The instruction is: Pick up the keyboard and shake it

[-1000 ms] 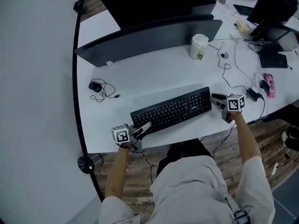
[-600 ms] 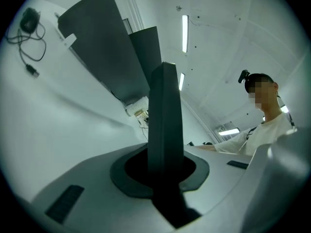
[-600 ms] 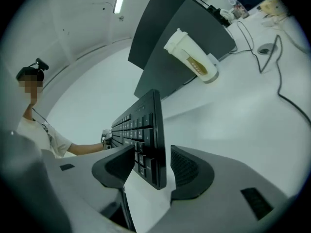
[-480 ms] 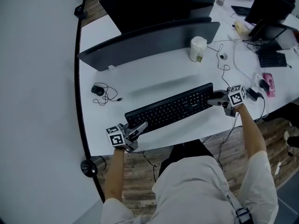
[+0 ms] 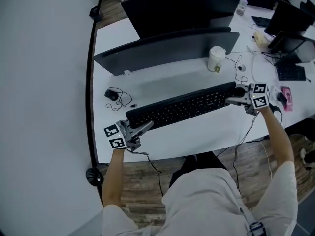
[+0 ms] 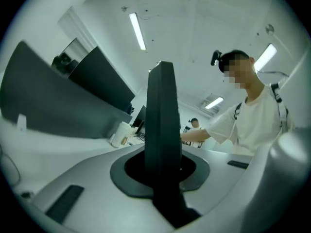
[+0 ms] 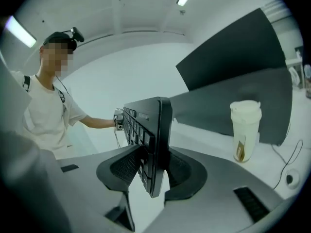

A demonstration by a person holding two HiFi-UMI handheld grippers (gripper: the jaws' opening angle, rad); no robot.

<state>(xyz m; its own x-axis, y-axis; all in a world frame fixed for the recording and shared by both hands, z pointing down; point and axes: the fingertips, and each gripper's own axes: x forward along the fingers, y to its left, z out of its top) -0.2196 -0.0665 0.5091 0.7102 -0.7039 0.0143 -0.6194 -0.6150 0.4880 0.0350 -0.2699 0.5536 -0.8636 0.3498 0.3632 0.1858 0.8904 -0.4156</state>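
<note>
The white bench [image 5: 206, 132] fills the middle of the head view, with a long dark monitor [image 5: 167, 50] across its far side. In front of that, the black keyboard [image 5: 182, 107] spans the gap between the two hands and seems to hang just above the bench top, keys up, rather than lying on it. The left tool [image 5: 140, 130] is clamped on the keyboard's left end; its own view shows the dark edge of the board wedged between the jaws. The right tool [image 5: 235, 101] has the right end between its jaws, which have just been closing, and the pads now press on the key face and the back. A lidded paper cup [image 5: 215, 59] stands beyond the keyboard, and a small mouse [image 5: 112, 94] with a tangled cord lies near the left end. By my reading the pick-up is done and the shaking is left to do.
</note>
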